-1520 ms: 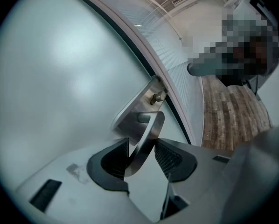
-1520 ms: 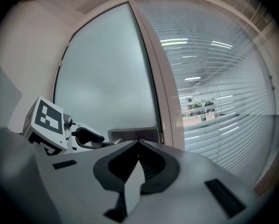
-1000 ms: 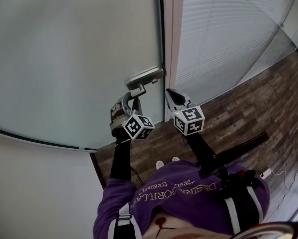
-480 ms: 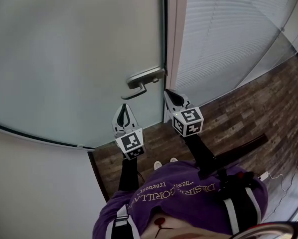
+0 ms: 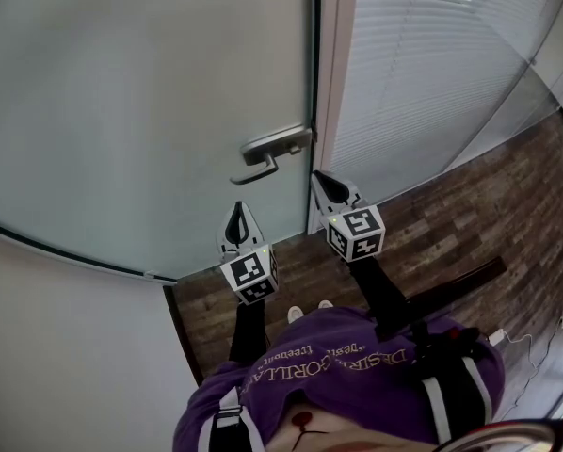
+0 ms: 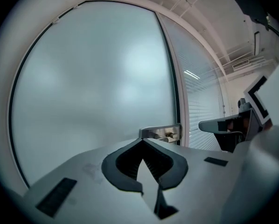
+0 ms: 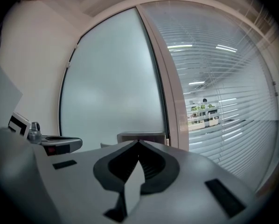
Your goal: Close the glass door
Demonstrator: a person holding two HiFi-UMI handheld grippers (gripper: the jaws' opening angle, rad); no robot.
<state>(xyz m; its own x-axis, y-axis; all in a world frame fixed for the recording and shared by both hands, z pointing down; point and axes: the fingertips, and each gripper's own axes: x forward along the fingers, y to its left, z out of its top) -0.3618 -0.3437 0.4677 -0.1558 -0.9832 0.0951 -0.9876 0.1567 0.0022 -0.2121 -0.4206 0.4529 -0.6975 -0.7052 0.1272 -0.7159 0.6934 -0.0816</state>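
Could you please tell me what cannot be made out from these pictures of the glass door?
- Behind the glass door: in all views, its frosting hides the room.
- Whether it has latched: head view, the seam at the door frame is too narrow to show.
- Lever of the door handle: left gripper view, the left gripper body covers it.
- Figures beyond the blinds: right gripper view, too small and crossed by slats.

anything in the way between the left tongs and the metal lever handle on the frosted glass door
Nothing visible. The left tongs, shut and empty, sit apart from the silver metal lever handle on the frosted glass door, with only open air between them in the left gripper view.
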